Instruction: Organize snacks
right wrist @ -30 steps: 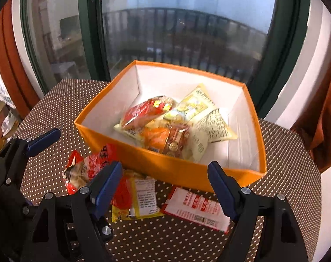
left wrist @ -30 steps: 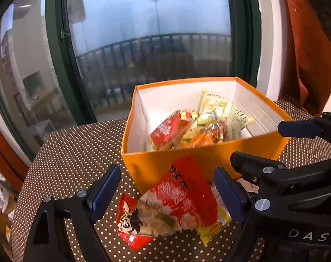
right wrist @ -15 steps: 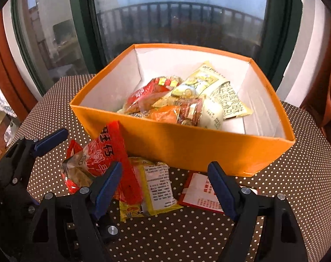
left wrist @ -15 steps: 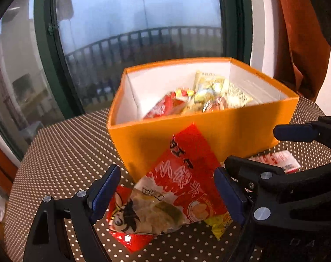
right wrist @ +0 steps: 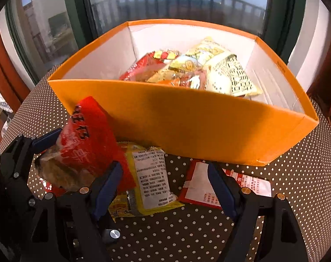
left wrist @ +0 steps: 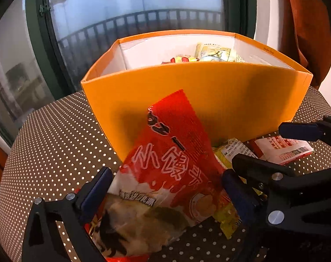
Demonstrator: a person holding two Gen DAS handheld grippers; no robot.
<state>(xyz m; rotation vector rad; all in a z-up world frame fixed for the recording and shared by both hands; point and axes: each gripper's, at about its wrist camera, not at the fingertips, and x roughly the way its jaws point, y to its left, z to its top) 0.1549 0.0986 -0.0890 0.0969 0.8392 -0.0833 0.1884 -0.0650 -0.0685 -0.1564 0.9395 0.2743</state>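
The left gripper [left wrist: 165,187] has just been opening its jaws, and they now stand wide apart with the red bag [left wrist: 165,174] between them; the pads do not press on it. The bag lies on the dotted surface [left wrist: 56,135], its far end propped against the near wall of the box [left wrist: 209,96]. To grip it well, I judge the jaws should sink a little further so the pads meet the bag's puffed middle rather than its crimped edge, then close gently, since the contents look crushable.

The right gripper [right wrist: 165,187] also has its jaws apart, holding nothing. The yellow packet [right wrist: 148,174] lies between them toward the left pad, partly under the red bag, and the flat red sachet [right wrist: 200,185] lies by the right pad. Picking one cleanly probably means centring on it first, so the two are not pinched together.

Beyond the jaws, the orange box stands open, white inside, with several snack packets [right wrist: 187,72] heaped in the middle and bare floor at its right side
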